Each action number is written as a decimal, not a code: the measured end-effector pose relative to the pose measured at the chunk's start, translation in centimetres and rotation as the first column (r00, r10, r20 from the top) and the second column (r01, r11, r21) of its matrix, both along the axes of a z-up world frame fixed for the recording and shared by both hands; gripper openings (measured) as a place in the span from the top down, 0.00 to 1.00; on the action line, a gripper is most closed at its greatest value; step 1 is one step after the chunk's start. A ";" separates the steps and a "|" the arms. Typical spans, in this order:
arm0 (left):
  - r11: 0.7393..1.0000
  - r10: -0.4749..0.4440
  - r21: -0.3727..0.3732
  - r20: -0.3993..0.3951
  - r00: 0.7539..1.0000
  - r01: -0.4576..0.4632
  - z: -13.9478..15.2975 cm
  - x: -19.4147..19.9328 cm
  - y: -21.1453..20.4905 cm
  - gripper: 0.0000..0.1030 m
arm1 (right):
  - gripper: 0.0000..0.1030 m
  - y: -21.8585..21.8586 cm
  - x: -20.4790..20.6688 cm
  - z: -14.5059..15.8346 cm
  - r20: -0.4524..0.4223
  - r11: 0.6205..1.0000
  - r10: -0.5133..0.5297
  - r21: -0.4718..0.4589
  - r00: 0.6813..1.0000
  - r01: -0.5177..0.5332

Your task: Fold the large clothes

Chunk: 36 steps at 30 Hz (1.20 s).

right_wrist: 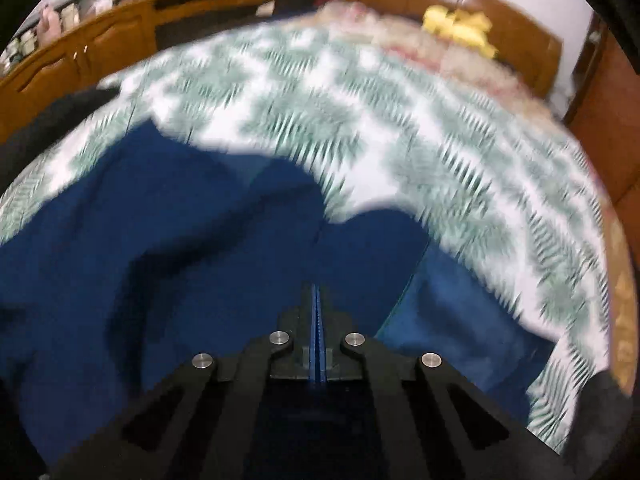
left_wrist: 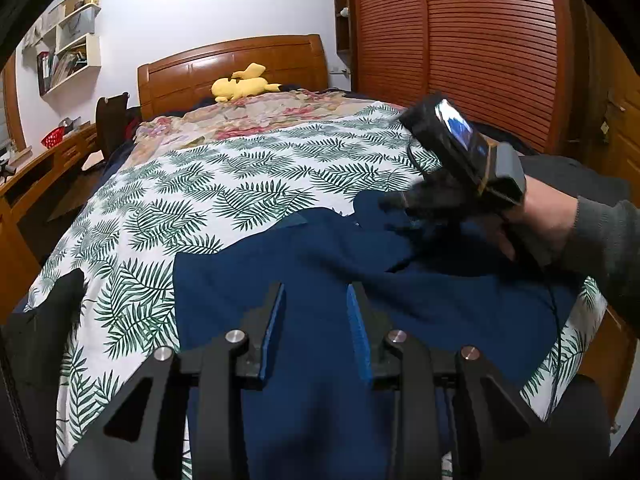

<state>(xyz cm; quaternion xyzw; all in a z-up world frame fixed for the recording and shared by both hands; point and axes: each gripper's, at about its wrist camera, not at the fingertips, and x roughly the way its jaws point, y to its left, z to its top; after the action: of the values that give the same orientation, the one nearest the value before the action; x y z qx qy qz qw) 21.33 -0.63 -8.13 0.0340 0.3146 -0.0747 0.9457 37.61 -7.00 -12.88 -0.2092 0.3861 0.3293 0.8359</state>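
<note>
Beside the navy garment [left_wrist: 320, 280], leaf-print bedspread [left_wrist: 192, 200]

Navy garment [left_wrist: 304, 280] spread on leaf-print bedspread [left_wrist: 224, 184], left gripper [left_wrist: 316, 304] above the garment with jaws apart, right gripper [left_wrist: 394, 202] at the garment's far edge, yellow plush toy [left_wrist: 240, 87] well beyond.

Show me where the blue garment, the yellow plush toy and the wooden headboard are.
blue garment [left_wrist: 320, 264]: left wrist view, on its flat middle.
yellow plush toy [left_wrist: 240, 86]: left wrist view, on its body.
wooden headboard [left_wrist: 188, 76]: left wrist view, on its left panel.
</note>
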 end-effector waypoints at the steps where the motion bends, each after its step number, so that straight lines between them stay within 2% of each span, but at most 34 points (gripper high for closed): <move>1: 1.000 0.004 -0.003 -0.001 1.000 -0.004 0.0 0.0 0.1 0.71 | 1.00 0.2 0.3 0.5 0.033 1.000 -0.013 0.011 0.999 0.012; 3: 1.000 0.010 -0.006 -0.001 1.000 -0.010 0.0 0.0 0.2 0.71 | 1.00 0.8 1.2 1.8 0.094 0.998 -0.049 0.038 0.994 0.046; 7: 1.000 0.014 0.002 -0.006 1.000 -0.014 -0.1 0.0 0.4 0.71 | 1.00 2.0 2.6 3.2 0.129 0.998 -0.061 0.044 0.990 0.055; 9: 1.000 0.016 0.000 -0.005 1.000 -0.016 -0.1 0.0 0.5 0.71 | 1.00 2.4 3.0 3.3 0.111 0.997 -0.069 0.044 0.991 0.065; 11: 1.000 0.018 -0.007 -0.002 1.000 -0.018 0.1 -0.1 0.7 0.71 | 0.99 2.5 3.2 2.7 0.028 0.998 -0.041 0.058 0.999 0.039; 12: 1.000 0.019 -0.007 -0.002 1.000 -0.019 0.1 -0.2 0.7 0.71 | 0.92 2.6 3.2 2.2 0.008 0.998 -0.038 0.052 0.999 0.037; 14: 1.000 0.021 -0.010 0.000 1.000 -0.021 0.2 -0.3 0.8 0.71 | 0.33 2.7 3.0 0.9 -0.019 0.999 -0.042 0.025 0.999 0.043; 15: 1.000 0.021 -0.011 0.000 1.000 -0.021 0.2 -0.3 0.8 0.71 | 0.28 2.6 2.8 0.2 -0.053 0.999 -0.031 0.028 0.998 0.032; 18: 1.000 0.021 -0.007 -0.001 1.000 -0.021 0.2 -0.4 0.8 0.71 | 0.28 2.3 2.3 -2.0 -0.114 0.999 -0.025 -0.023 0.993 0.023; 19: 1.000 0.021 -0.006 -0.002 1.000 -0.021 0.2 -0.4 0.9 0.71 | 0.29 2.3 2.3 -2.7 -0.151 0.999 -0.018 -0.036 0.988 0.013; 20: 1.000 0.022 -0.006 -0.002 1.000 -0.022 0.2 -0.4 0.9 0.71 | 0.42 2.2 2.1 -3.4 -0.192 0.999 0.002 -0.038 0.981 -0.009; 21: 1.000 0.022 -0.007 -0.002 1.000 -0.022 0.2 -0.4 0.9 0.71 | 0.55 2.1 1.8 -3.7 -0.208 0.999 0.015 -0.038 0.978 -0.024; 22: 1.000 0.023 -0.007 -0.001 1.000 -0.023 0.2 -0.4 0.9 0.71 | 0.78 2.3 1.6 -4.0 -0.237 0.998 0.042 -0.037 0.971 -0.052; 23: 1.000 0.023 -0.007 -0.002 1.000 -0.023 0.2 -0.4 0.9 0.71 | 0.87 2.6 1.1 -4.1 -0.245 0.995 0.072 -0.042 0.967 -0.085; 25: 1.000 0.021 -0.005 -0.003 1.000 -0.022 0.2 -0.4 0.9 0.71 | 0.97 3.1 0.5 -3.8 -0.194 0.992 0.076 -0.084 0.978 -0.094; 28: 1.000 0.019 -0.001 -0.003 1.000 -0.019 0.2 -0.4 0.7 0.71 | 0.98 3.6 0.8 -2.3 -0.075 0.996 0.032 -0.083 0.997 -0.038; 30: 1.000 0.018 0.001 -0.007 1.000 -0.018 0.1 -0.3 0.6 0.71 | 0.99 3.8 1.6 -0.8 0.002 0.999 -0.018 -0.034 1.000 0.018; 33: 1.000 0.017 0.008 -0.014 1.000 -0.017 -0.2 -0.1 0.4 0.71 | 0.99 5.0 2.3 1.0 0.076 0.999 -0.043 0.033 0.996 0.040; 36: 1.000 0.018 0.012 -0.019 1.000 -0.018 -0.3 0.1 0.4 0.71 | 0.98 6.7 2.9 1.5 0.102 0.999 -0.030 0.025 0.994 0.028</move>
<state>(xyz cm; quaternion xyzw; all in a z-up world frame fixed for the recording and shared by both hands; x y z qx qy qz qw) 21.39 -0.27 -8.42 0.0360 0.3244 -0.0644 0.9430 40.49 -0.27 -11.41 -0.2105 0.3419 0.3105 0.8616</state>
